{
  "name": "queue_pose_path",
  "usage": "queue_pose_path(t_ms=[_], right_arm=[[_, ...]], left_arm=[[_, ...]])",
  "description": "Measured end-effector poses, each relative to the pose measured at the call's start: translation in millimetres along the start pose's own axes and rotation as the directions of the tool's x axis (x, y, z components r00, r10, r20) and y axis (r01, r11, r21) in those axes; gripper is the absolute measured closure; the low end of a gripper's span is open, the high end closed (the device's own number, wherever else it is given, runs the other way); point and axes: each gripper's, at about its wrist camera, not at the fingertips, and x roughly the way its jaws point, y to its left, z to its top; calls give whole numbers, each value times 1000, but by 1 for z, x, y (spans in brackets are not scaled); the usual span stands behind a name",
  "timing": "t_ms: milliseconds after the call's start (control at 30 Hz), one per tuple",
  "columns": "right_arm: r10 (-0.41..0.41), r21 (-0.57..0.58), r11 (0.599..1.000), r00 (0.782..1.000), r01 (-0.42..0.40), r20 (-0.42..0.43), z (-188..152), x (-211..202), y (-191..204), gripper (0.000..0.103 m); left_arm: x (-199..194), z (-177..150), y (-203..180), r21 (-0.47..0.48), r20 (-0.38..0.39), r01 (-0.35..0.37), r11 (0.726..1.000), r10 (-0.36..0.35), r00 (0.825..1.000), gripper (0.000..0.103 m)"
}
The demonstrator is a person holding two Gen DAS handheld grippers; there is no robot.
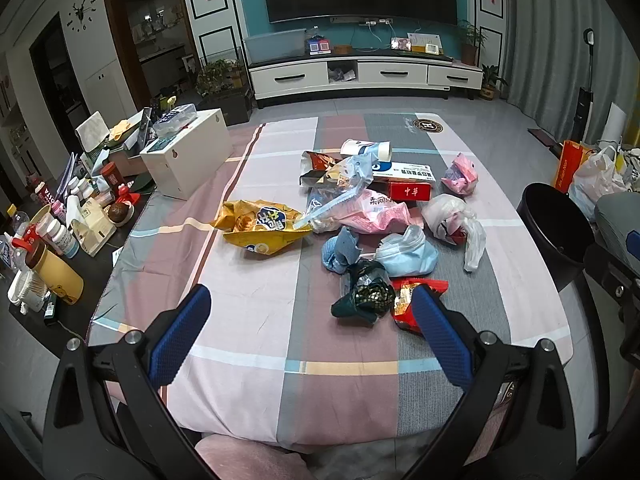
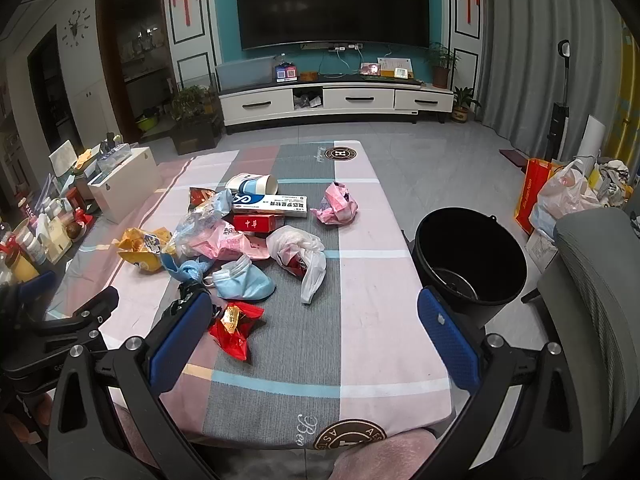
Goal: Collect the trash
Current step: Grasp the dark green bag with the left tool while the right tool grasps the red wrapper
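Note:
A pile of trash lies mid-table: a yellow snack bag (image 1: 262, 226), a dark crumpled wrapper (image 1: 366, 294), a red wrapper (image 1: 408, 296), a blue face mask (image 1: 408, 254), a white plastic bag (image 1: 456, 220), a red box (image 1: 410, 191) and a paper cup (image 1: 366, 148). A black bin (image 2: 472, 256) stands beside the table's right edge. My left gripper (image 1: 310, 300) is open and empty above the near table, its right finger next to the red wrapper. My right gripper (image 2: 314, 304) is open and empty, right of the red wrapper (image 2: 236, 326).
A plaid cloth (image 2: 372, 320) covers the table. A white box (image 1: 190, 152) sits at its far left corner. Bottles and jars (image 1: 52, 240) crowd a side surface on the left. Bags (image 2: 560, 196) lie on the floor at right. A grey chair (image 2: 600, 280) stands by the bin.

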Motion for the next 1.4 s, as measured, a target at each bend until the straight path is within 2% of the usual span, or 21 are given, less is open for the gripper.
queue_pose_path(t_ms=[300,433,567,700,733,800,833,900,967,1033,1133,1233,1367,1400], right_arm=[[25,31,999,1000,-25,0,-2,4,-2,3],[97,50,994,994,-94,-43,-7,19,-6,3],[240,89,968,968,-234,-72,-19,37,-11,3],[399,141,914,904,-379,-153,-35,53,-2,3],[401,113,915,903,-387,-156,-39,60,3,3],[425,115,905,877,-409,-223,-48,73,9,3],[429,97,903,876,-418,-219,-52,80,14,3],[456,105,890,855,-444,-249,-59,93,20,3],[468,101,883,847,-458,-251,-65,106,23,4],[472,99,881,844,-463,-254,-67,120,28,7],[475,111,879,838,-463,-267,-68,139,32,20],[494,138,869,821,-475,-286,-70,156,33,28],[510,140,859,804,-492,-306,-71,170,38,45],[510,136,859,804,-493,-307,-72,172,40,52]], left_arm=[[4,-1,0,-2,-7,6,1000,-6,1000,3],[9,-1,12,-59,-8,65,996,-66,998,3],[21,-5,38,-159,-5,143,977,-145,989,3],[41,-16,58,-248,-19,199,948,-210,977,3],[48,-20,61,-263,-19,224,938,-237,971,3],[61,-26,61,-276,-25,269,923,-286,958,3],[67,-29,58,-270,-25,284,920,-301,953,3],[80,-30,48,-249,-33,304,920,-321,946,3],[91,-32,39,-233,-37,330,915,-348,937,3],[103,-30,29,-216,-40,355,910,-371,928,3],[119,-25,16,-186,-55,366,912,-381,923,6],[137,-23,7,-165,-88,360,918,-377,922,19],[153,-24,3,-169,-127,367,915,-389,913,39],[155,-25,2,-170,-135,370,913,-394,909,44]])
